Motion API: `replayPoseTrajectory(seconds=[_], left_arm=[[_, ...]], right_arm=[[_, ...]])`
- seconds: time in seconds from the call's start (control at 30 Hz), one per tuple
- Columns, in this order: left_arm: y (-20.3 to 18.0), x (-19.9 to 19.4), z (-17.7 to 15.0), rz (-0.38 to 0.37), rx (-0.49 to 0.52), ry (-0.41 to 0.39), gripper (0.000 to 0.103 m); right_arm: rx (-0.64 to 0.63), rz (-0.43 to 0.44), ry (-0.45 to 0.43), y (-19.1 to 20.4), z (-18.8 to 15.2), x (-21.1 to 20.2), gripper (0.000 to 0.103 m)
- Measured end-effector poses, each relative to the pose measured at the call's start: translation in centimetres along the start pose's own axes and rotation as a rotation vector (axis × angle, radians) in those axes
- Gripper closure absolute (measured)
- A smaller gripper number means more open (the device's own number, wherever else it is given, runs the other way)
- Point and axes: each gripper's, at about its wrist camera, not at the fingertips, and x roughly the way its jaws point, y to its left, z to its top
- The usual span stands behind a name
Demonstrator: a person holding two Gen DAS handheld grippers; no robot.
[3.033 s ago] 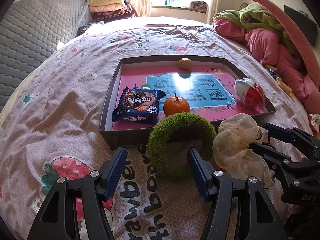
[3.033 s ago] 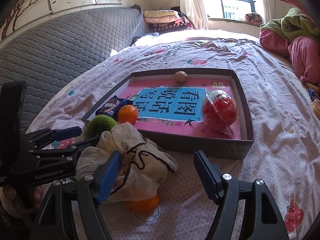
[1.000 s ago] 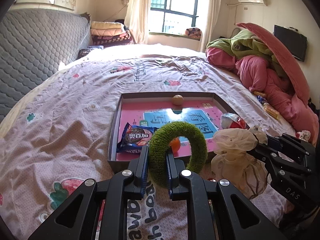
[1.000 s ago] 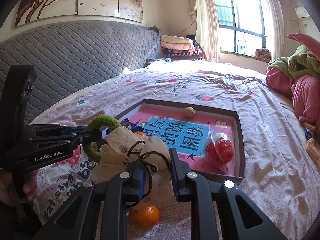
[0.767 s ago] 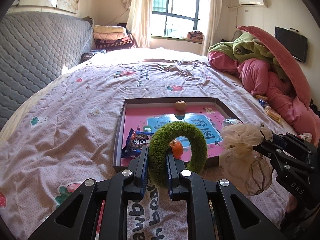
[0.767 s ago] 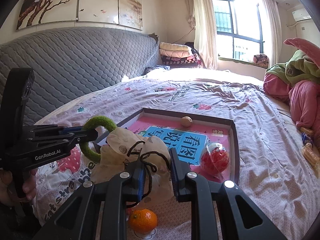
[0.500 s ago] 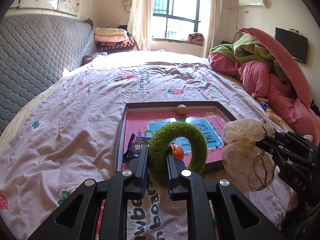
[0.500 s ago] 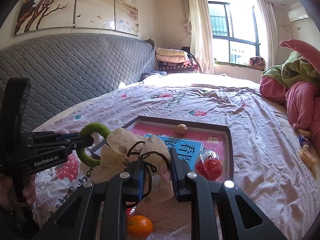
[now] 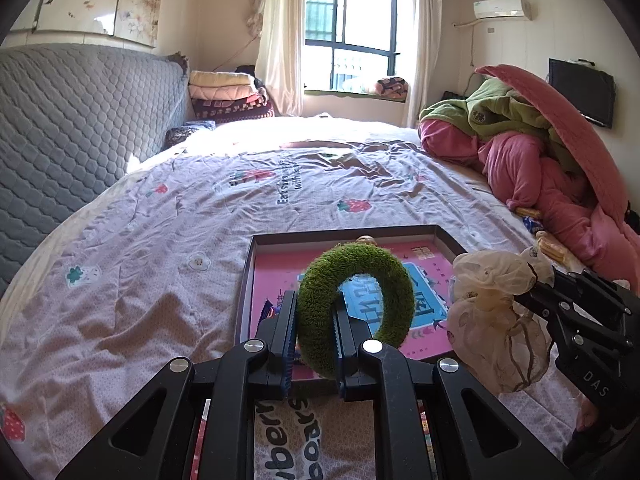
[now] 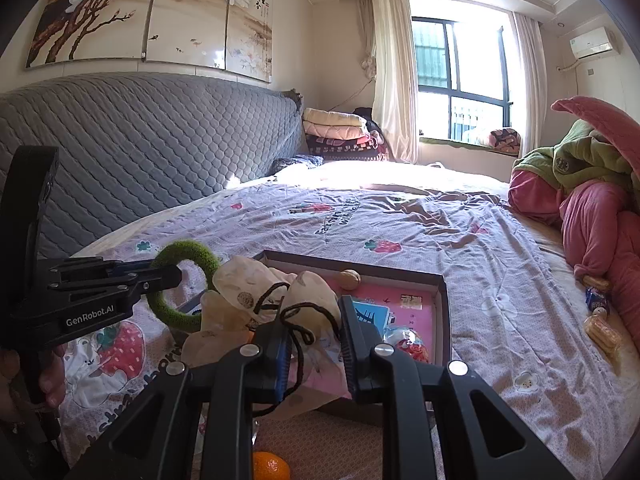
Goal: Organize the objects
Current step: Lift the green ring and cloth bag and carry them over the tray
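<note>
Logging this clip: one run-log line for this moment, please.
left gripper: shut on green ring | right gripper: shut on drawstring pouch | both above tray

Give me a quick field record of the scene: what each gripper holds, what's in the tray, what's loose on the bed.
left gripper: shut on green ring, held upright above the tray's near edge
right gripper: shut on cream drawstring pouch, lifted off the bed
tray: on the bedspread; holds a walnut near the far wall, a red wrapped item and a snack packet
loose on bed: orange near the right gripper
bedspread: pale, strawberry print
</note>
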Motion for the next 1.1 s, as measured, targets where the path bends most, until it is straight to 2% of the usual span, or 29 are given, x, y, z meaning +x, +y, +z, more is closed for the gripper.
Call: replayPoseTrajectory(seconds=[0.37,1.1], left_arm=[[-0.2,0.8,2.2,0.007,0.015,-0.033,0.087],[1.1,2.9,3.5,0.017,-0.023,-0.022,0.087]], right_arm=[[-0.025,-0.018,-0.012,0.1,0.9,0.9,0.081],[-0.026,-0.066,-0.034,-0.9,2.8,3.1,0.081]])
